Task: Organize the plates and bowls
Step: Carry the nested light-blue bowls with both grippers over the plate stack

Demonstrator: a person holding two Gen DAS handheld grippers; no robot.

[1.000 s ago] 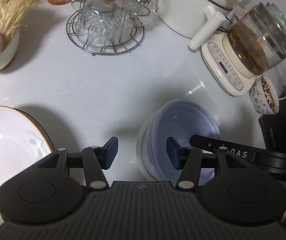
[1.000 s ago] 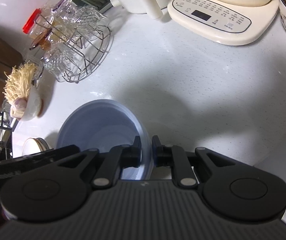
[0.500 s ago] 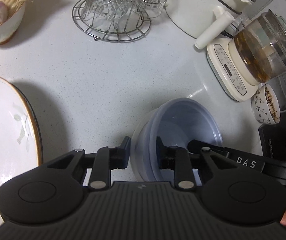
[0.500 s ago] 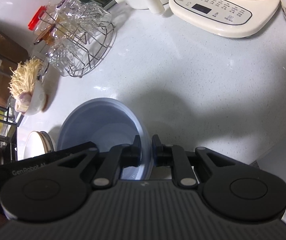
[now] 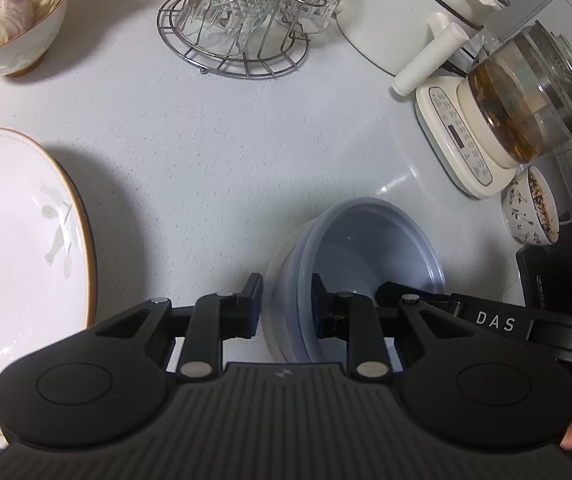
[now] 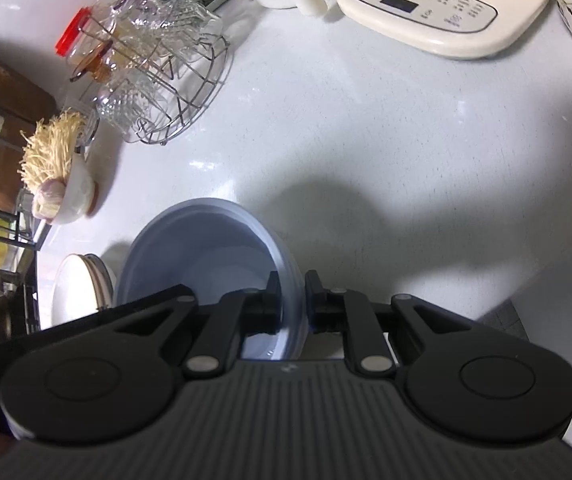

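Blue-grey bowls (image 5: 369, 256), stacked: on the white table (image 5: 214, 152), near its front edge, rim pinched on two sides
Left tongs (image 5: 286, 304): clenched on the near-left rim of the bowls, one finger outside, one inside
Right tongs (image 6: 289, 300): clenched on the right rim of the same stack (image 6: 206, 248)
White plate with orange rim (image 5: 18, 248): left of the bowls, apart from them
Wire rack of glass cups (image 5: 238, 20): far side of table
Bowl of garlic and noodles (image 5: 10, 28): far left
Glass kettle on cream base (image 5: 517, 108): right
Patterned bowl of grains (image 5: 533, 208): just beside the kettle base
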